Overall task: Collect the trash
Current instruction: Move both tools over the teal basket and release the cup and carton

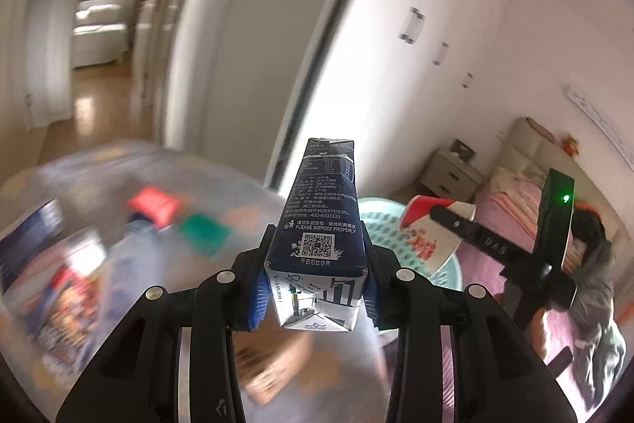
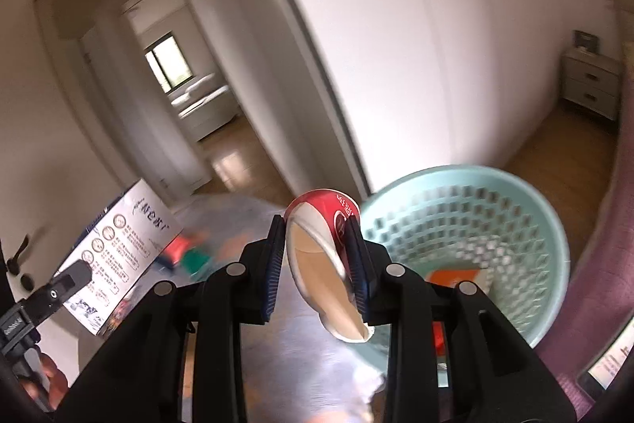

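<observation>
My left gripper (image 1: 315, 288) is shut on a dark blue milk carton (image 1: 319, 224), held upright in the air. My right gripper (image 2: 317, 264) is shut on a squashed red and white paper cup (image 2: 323, 252), held beside the rim of a light green plastic basket (image 2: 527, 209). An orange and white packet (image 2: 455, 276) lies inside the basket. In the left wrist view the basket (image 1: 376, 221) sits to the right behind the carton, with the right gripper and its cup (image 1: 432, 224) over it.
A table with a blurred patterned cover (image 1: 119, 256) holds a red packet (image 1: 156, 205), a green packet (image 1: 204, 230) and printed boxes (image 1: 59, 288). A white box with printed icons (image 2: 119, 248) stands at left. A pink bed (image 1: 515, 209), nightstand (image 2: 590, 82) and white wardrobe doors (image 2: 416, 26) lie beyond.
</observation>
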Demonstrator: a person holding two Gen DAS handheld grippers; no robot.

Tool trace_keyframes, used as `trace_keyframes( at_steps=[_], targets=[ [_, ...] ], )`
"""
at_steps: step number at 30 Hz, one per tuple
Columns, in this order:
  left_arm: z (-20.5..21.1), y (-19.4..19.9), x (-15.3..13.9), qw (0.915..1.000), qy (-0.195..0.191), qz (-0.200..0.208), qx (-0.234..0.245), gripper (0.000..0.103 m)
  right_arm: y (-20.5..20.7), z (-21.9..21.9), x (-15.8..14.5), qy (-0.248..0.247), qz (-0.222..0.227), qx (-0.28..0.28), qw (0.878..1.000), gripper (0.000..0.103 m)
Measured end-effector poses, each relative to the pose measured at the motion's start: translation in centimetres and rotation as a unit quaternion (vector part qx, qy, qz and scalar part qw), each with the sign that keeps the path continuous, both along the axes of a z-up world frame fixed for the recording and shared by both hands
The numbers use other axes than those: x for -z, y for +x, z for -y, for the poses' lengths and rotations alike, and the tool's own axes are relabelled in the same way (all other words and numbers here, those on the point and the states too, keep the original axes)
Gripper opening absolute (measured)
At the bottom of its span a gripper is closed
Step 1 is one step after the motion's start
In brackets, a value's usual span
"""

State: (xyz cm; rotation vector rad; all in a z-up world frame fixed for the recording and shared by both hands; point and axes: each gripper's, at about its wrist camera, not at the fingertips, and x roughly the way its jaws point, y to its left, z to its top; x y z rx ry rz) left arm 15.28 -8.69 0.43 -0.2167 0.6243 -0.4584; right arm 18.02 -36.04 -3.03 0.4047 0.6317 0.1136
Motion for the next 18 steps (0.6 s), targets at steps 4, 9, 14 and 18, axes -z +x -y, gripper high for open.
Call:
trace_keyframes(
  at_steps=[4, 9, 14, 18],
  targets=[
    [4.1, 1.9, 0.8, 0.9988, -0.021, -0.021, 0.039, 0.036, 0.1, 4.0, 0.8, 0.019, -0.015, 0.051, 0.998, 0.028],
    [9.8, 4.7, 3.1, 0.9955, -0.024, -0.050, 0.077, 0.036, 0.5, 7.8, 3.0, 0.033, -0.048, 0.095, 0.994, 0.028],
    [13.4, 7.2, 6.6, 0.9915, -0.004, -0.094, 0.090, 0.036, 0.8, 9.4, 4.6, 0.031, -0.072, 0.112, 0.991, 0.028],
    [15.3, 8.4, 9.3, 0.9880, 0.013, -0.121, 0.095, 0.037, 1.2, 9.9, 5.4, 0.031, -0.087, 0.120, 0.989, 0.028]
  ],
)
